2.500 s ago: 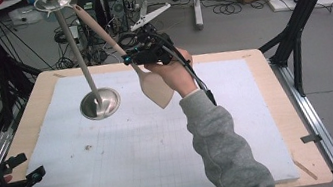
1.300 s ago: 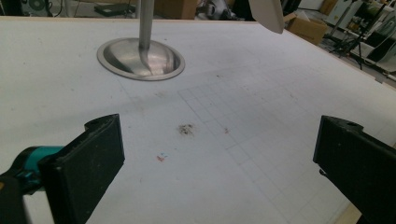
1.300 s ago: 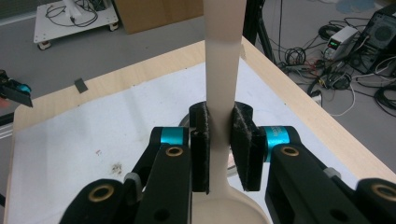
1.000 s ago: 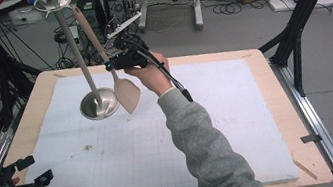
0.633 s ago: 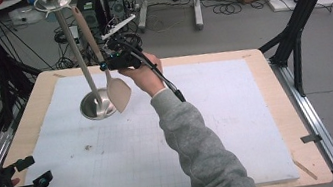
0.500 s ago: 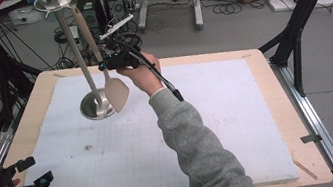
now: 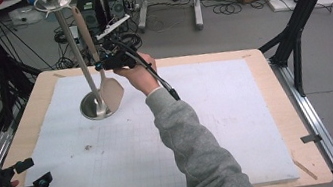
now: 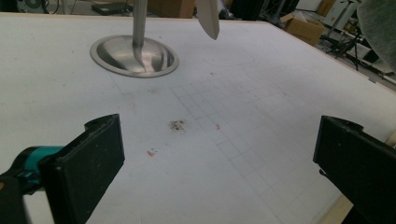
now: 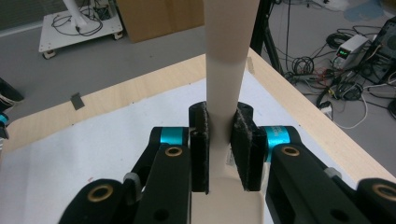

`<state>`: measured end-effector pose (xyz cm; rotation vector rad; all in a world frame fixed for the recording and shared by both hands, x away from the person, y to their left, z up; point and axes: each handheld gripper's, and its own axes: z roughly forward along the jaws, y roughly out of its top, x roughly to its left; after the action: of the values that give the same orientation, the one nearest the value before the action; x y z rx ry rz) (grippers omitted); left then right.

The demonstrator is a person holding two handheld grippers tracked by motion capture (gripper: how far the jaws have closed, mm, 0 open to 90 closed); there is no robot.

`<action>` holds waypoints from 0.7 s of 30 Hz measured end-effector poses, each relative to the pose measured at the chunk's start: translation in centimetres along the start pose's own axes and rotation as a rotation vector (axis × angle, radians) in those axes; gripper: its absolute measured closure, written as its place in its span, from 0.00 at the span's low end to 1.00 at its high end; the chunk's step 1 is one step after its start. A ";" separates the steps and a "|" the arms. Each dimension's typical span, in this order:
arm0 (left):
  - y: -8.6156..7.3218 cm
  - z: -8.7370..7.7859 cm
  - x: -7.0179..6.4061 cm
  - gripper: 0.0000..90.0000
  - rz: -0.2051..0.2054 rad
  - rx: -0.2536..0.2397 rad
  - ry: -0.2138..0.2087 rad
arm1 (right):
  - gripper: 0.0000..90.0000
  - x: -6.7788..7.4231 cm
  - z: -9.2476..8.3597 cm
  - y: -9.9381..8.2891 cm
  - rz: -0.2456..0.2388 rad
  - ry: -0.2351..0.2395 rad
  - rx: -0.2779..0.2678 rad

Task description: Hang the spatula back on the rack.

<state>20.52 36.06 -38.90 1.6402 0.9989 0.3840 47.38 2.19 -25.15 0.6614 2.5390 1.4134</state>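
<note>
I am holding a pale spatula in my right gripper, its jaws pinched on the handle just above the blade. In the right gripper view the two black pads press the handle from both sides, so the grip looks firm.

The landmark here is a tall metal stand: a thin pole that rises from a round base on the white mat, with a small hanger at its top.

Over the last few moments I have carried the spatula leftward across the mat, from well to the right of the stand to just beside it. Now the blade hangs right next to the pole, low over the base, and the handle leans up along the pole toward the top. Whether handle and pole touch I cannot tell. The grip on the handle has not changed along the way.

I judge that the approach is nearly done and that the job is to hang the spatula on the stand; what remains is to lift the handle's end up to the hanger. That calls for a careful rise, since a knock could tip the stand.

My left gripper rests wide open and empty, well apart from the stand, at the near left corner of the mat. Its view looks across the mat at the base and the blade tip.
</note>
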 end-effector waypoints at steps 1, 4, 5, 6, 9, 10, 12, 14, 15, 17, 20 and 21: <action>0.0 0.0 0.0 0.03 0.002 0.004 -0.003 | 0.87 0.0 0.0 0.0 -0.001 -0.003 -0.001; 0.1 0.3 0.0 0.03 0.005 0.002 -0.007 | 0.85 0.0 0.0 0.0 -0.005 -0.006 0.002; 0.2 0.4 0.0 0.03 0.007 0.005 -0.008 | 0.81 0.0 -0.1 -0.1 -0.007 -0.007 0.005; 0.2 0.5 0.0 0.03 0.005 0.003 -0.008 | 0.78 0.0 -0.1 -0.1 -0.008 -0.011 0.005; 0.3 0.7 0.1 0.03 0.013 0.008 -0.011 | 0.67 0.0 -0.4 -0.3 -0.015 -0.028 0.003; 0.3 0.8 0.0 0.03 0.012 0.007 -0.012 | 0.64 0.1 -0.5 -0.4 -0.018 -0.037 0.000; 0.4 0.9 0.0 0.03 0.016 0.003 -0.013 | 0.59 0.2 -0.8 -0.7 -0.016 -0.048 -0.009; 0.5 1.0 -0.1 0.03 0.024 -0.005 -0.016 | 0.50 0.1 -1.1 -1.0 -0.004 -0.047 -0.005; 0.6 1.1 -0.1 0.03 0.031 -0.006 -0.018 | 0.48 0.1 -1.3 -1.1 -0.006 -0.050 -0.008; 0.7 1.2 -0.2 0.03 0.038 -0.006 -0.016 | 0.41 0.3 -1.8 -1.5 -0.007 -0.055 -0.019; 0.9 1.4 -0.2 0.03 0.041 -0.005 -0.020 | 0.34 0.6 -2.6 -2.1 0.003 -0.059 -0.019; 0.9 1.5 -0.2 0.03 0.041 -0.007 -0.021 | 0.31 0.7 -2.9 -2.3 0.004 -0.064 -0.021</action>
<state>21.81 34.99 -38.48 1.6572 0.9486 0.3961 45.10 -0.79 -25.46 0.6973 2.4721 1.3958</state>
